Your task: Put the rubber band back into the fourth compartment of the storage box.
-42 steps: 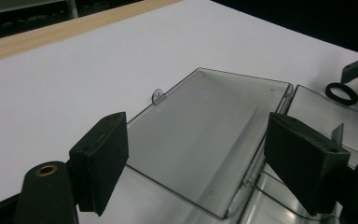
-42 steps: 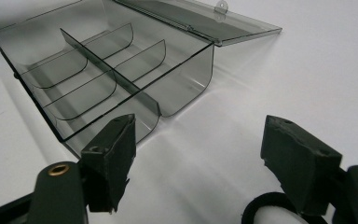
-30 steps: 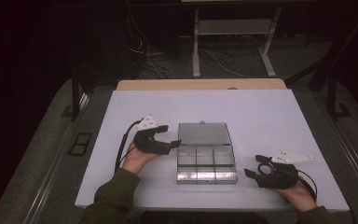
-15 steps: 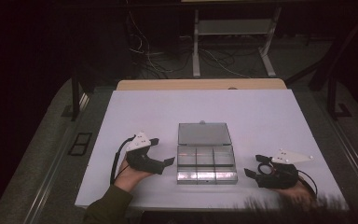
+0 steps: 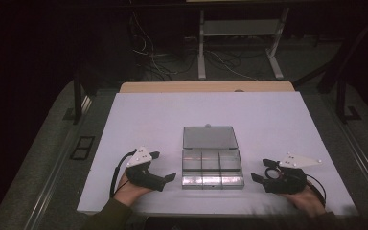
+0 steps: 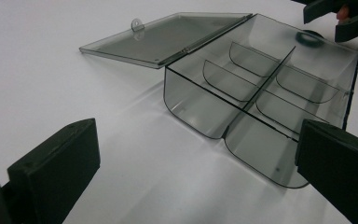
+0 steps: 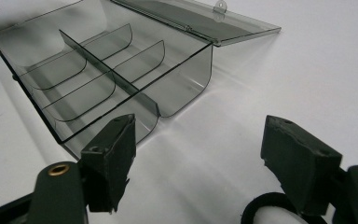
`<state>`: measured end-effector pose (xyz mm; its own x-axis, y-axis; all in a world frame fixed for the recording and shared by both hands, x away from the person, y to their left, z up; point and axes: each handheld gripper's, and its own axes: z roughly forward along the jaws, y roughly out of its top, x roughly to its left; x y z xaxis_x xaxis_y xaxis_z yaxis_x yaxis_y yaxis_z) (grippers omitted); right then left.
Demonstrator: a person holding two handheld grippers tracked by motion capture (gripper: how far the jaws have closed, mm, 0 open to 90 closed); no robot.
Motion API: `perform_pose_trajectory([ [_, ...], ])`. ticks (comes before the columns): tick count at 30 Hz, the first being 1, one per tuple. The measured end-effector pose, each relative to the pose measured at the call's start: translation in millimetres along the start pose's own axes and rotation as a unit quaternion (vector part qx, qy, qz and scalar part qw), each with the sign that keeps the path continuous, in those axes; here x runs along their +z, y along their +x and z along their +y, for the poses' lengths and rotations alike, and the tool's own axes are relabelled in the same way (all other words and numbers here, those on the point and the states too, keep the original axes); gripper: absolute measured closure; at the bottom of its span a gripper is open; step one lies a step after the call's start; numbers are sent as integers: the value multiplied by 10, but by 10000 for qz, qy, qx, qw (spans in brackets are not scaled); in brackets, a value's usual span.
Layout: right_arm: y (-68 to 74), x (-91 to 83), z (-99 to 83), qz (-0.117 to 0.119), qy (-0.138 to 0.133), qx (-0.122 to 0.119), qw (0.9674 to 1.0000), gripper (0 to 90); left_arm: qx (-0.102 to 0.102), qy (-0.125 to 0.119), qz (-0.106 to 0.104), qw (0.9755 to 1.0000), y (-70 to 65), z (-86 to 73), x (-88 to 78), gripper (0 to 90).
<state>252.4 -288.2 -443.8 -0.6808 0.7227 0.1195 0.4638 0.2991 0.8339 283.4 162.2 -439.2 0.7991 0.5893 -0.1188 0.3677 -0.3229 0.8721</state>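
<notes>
A smoky clear plastic box (image 5: 212, 167) with several compartments stands mid-table, its lid (image 5: 209, 137) swung open and lying flat behind it. The compartments look empty in the left gripper view of the box (image 6: 261, 93) and the right gripper view of it (image 7: 98, 70). My left gripper (image 5: 163, 166) lies just left of the box, apart from it. Its jaws have just been opening and stand wide (image 6: 198, 144) with only bare table between them. My right gripper (image 5: 259, 170) rests to the right of the box, open (image 7: 200, 135) and holding nothing.
The white table (image 5: 139, 120) has free room left, right and behind the box. A black ring (image 7: 270, 210) lies close under the right gripper. A wooden edge (image 5: 206, 86) runs along the table's far side, with metal legs and cables beyond.
The left hand has drawn back from the box's left side toward the front edge, and its jaws stand wider. The right hand has not moved.
</notes>
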Motion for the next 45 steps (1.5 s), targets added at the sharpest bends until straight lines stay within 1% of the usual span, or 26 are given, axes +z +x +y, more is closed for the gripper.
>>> perform_pose_trajectory([
  [3,-6,-2,5,6,-10,28,10000,256,-31,6,-31,10000,6,-7,13,0],
  [6,-13,-6,12,-9,18,53,10000,254,-8,15,-36,10000,6,-4,14,0],
  [8,-21,-10,19,-22,25,92,10000,247,-28,6,-50,10000,9,-6,16,0],
  [10,-32,-19,27,-3,22,109,9999,234,-10,31,-53,10000,8,-6,15,0],
  [15,-71,-36,29,-58,38,149,9999,221,-33,80,-66,9999,4,-5,20,0],
  [21,-127,-63,31,-142,37,195,9997,204,34,90,-25,10000,4,-5,14,0],
  [22,-139,-67,29,-172,45,183,9997,202,41,83,-18,10000,3,-7,15,0],
  [30,-244,-104,5,-348,81,309,9989,191,54,130,37,9999,1,-17,24,0],
  [33,-281,-116,-3,-399,72,332,9986,189,57,140,34,9999,3,-19,26,0],
  [34,-301,-120,-5,-418,79,293,9987,189,49,143,36,9999,2,-20,27,0],
  [35,-312,-124,-8,-417,91,340,9985,186,42,140,32,9999,2,-20,28,0],
  [37,-343,-133,-15,-475,101,356,9982,182,38,122,28,9999,2,-21,28,0],
  [39,-386,-143,-23,-460,112,377,9982,181,38,120,30,9999,2,-22,28,0],
  [41,-426,-153,-31,-469,175,410,9979,181,43,118,35,9999,4,-21,28,0],
  [43,-453,-165,-35,-479,256,497,9973,182,46,116,31,9999,4,-21,27,0],
  [45,-480,-169,-39,-528,271,485,9971,182,53,138,32,9999,3,-21,28,0],
])
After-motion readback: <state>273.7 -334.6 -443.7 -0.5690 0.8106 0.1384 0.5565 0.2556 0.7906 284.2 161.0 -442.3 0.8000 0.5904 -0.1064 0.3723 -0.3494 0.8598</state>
